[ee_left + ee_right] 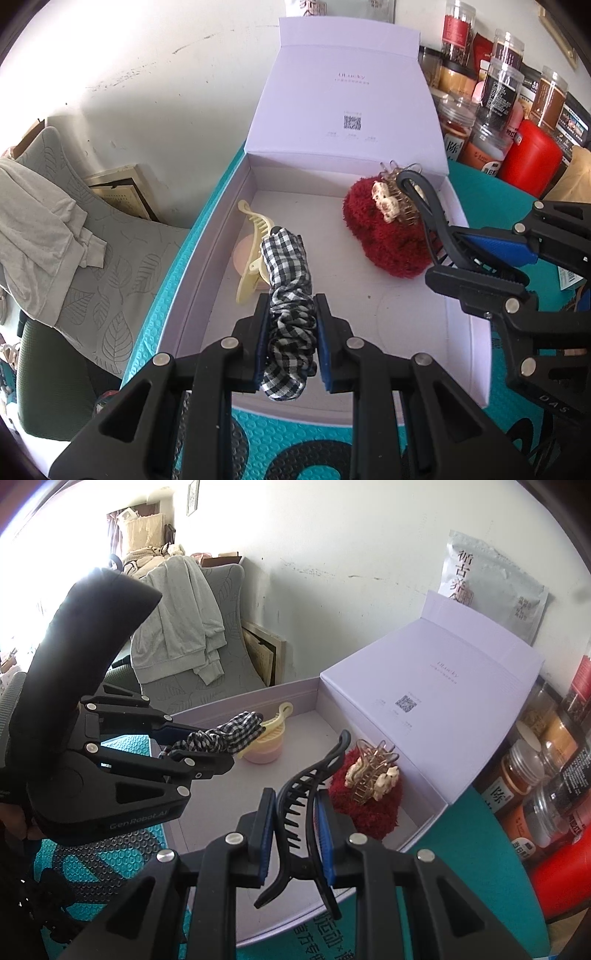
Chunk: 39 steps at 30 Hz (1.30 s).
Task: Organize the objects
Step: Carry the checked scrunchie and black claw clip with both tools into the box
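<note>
From the left wrist, the left gripper is clamped on a black-and-white checked scrunchie. Its gathered loop runs lengthwise away from the camera, over the open lilac box, its far end above a cream hair claw. At the right, the right gripper holds a black hair claw just beside a red fluffy heart.

From the right wrist, the right gripper pinches the black hair claw; its long curved body points up and away, teeth facing left. A gold clip, possibly with small cream figures, rests on the red fluffy heart. The left gripper holds the scrunchie level over the box.
</note>
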Each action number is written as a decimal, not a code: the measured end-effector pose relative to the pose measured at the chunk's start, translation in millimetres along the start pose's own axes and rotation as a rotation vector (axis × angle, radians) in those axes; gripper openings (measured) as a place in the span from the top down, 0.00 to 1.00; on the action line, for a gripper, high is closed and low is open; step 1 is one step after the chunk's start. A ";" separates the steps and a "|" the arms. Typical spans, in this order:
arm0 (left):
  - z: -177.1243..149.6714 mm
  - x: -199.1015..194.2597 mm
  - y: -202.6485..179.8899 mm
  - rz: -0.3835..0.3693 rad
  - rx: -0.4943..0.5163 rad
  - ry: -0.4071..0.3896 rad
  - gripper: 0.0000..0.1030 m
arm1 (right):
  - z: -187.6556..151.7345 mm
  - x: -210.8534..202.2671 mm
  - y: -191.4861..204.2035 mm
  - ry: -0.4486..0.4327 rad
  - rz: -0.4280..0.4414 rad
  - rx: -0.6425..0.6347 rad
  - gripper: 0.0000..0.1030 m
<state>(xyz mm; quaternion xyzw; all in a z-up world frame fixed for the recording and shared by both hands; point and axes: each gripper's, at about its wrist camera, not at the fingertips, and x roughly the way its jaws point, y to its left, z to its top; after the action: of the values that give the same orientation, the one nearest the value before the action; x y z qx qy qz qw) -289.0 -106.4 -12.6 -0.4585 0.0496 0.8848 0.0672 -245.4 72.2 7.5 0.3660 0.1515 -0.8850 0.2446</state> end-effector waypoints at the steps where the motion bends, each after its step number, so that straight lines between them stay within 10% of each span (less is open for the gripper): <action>1: -0.2 2.4 0.4 -0.001 0.003 0.003 0.80 | -0.4 3.6 0.0 0.006 0.002 0.001 0.80; 39: -1.2 75.9 -8.9 -0.073 0.048 0.129 0.80 | -19.1 67.1 -9.1 0.158 0.043 0.065 0.80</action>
<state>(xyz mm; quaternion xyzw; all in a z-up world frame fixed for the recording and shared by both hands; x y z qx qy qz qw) -329.9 -92.2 -75.6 -0.5144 0.0582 0.8489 0.1068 -280.5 66.6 -53.2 0.4457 0.1334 -0.8523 0.2389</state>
